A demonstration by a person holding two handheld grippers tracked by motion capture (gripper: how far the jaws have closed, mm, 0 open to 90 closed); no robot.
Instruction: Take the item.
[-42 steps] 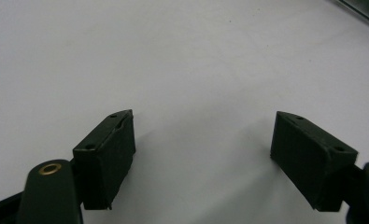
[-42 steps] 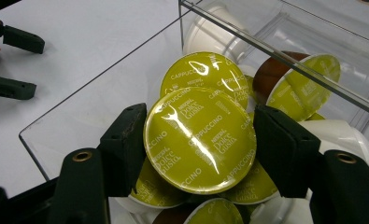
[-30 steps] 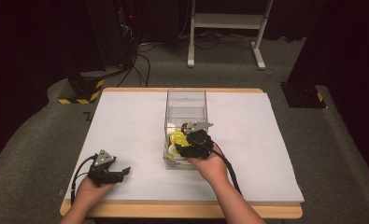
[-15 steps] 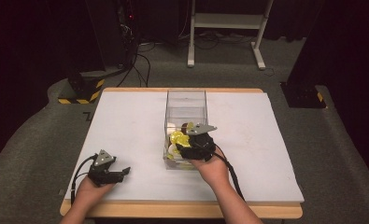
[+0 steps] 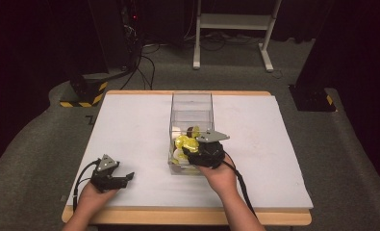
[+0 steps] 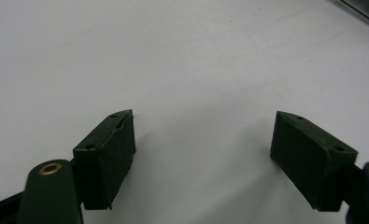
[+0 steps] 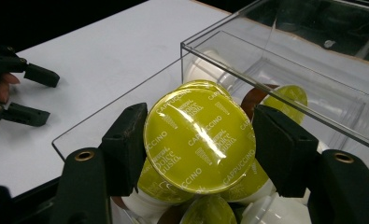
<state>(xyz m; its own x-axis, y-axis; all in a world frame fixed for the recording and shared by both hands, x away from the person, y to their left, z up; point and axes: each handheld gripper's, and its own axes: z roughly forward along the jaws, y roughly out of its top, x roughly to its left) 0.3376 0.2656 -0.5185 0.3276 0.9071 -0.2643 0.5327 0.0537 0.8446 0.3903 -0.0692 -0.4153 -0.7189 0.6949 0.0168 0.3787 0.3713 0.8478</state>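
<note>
— What is your right tool (image 7: pixel 198 149) doing?
— I'm pinching a round yellow-green foil-lidded coffee capsule (image 7: pixel 198 140) with it, just above the pile inside the clear plastic box (image 5: pixel 191 103).
— And the left tool (image 6: pixel 203 156)?
— It's resting spread wide over the white counter (image 5: pixel 130 130), holding nothing.

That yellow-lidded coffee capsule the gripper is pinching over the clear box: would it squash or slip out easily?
The capsule is probably light and fairly stiff: its round rim looks undented between the right gripper jaws. The glossy foil lid could dent if poked. Gripped only at opposite edges of a round rim, it might swivel or slip; dropped, it would land among the other capsules in the clear box.
</note>
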